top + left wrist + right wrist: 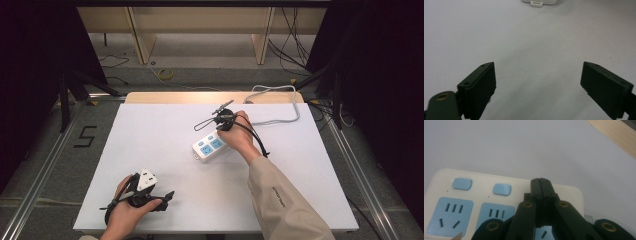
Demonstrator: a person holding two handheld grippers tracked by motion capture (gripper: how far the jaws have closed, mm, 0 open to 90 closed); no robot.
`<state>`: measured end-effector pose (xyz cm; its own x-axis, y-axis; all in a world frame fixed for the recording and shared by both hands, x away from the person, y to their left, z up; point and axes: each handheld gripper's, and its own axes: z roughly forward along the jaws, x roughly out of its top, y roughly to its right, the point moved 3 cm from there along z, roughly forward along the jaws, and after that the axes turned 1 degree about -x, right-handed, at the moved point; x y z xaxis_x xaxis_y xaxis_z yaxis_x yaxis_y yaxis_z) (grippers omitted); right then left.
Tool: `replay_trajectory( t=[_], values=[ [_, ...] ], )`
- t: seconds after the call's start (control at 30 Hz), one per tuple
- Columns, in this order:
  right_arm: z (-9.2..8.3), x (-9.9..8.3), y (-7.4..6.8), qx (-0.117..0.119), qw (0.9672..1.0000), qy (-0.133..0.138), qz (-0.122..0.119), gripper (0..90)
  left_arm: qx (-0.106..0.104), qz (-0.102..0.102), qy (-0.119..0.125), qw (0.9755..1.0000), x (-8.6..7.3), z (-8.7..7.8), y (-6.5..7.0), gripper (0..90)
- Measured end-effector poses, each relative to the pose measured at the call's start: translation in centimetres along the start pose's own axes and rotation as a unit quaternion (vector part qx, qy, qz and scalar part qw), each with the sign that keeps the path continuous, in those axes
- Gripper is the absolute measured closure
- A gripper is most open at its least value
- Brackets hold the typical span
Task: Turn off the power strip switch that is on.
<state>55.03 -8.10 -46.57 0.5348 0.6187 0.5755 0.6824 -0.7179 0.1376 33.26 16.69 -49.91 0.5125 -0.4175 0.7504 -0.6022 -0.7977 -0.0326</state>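
Note:
A white power strip (208, 146) with blue sockets lies near the middle of the white table; its grey cable (287, 102) loops off to the far right. My right gripper (222, 128) hangs over the strip's cable end, jaws shut with nothing between them. In the right gripper view its tips (540, 180) sit over the strip (486, 195), just right of two blue switch buttons (502, 189); whether they touch it I cannot tell. My left gripper (161, 189) rests at the near left edge, open and empty. In the left gripper view it (537, 68) faces the strip's end (537, 2).
The white tabletop (150, 135) lies on a wooden board whose far edge (200, 96) shows. A floor mark "5" (86, 136) is to the left, with metal rails on both sides. Wooden shelving and loose cables stand beyond the table.

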Motion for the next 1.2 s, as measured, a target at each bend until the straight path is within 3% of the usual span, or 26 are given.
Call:
replay_trajectory(
  t=[1.2],
  values=[
    [0.89,0.37,0.12,-0.004,0.9999,-0.016,0.002,90.0,0.000,0.001,0.000,1.0000,0.01,-0.02,0.00,12.7]
  ],
)
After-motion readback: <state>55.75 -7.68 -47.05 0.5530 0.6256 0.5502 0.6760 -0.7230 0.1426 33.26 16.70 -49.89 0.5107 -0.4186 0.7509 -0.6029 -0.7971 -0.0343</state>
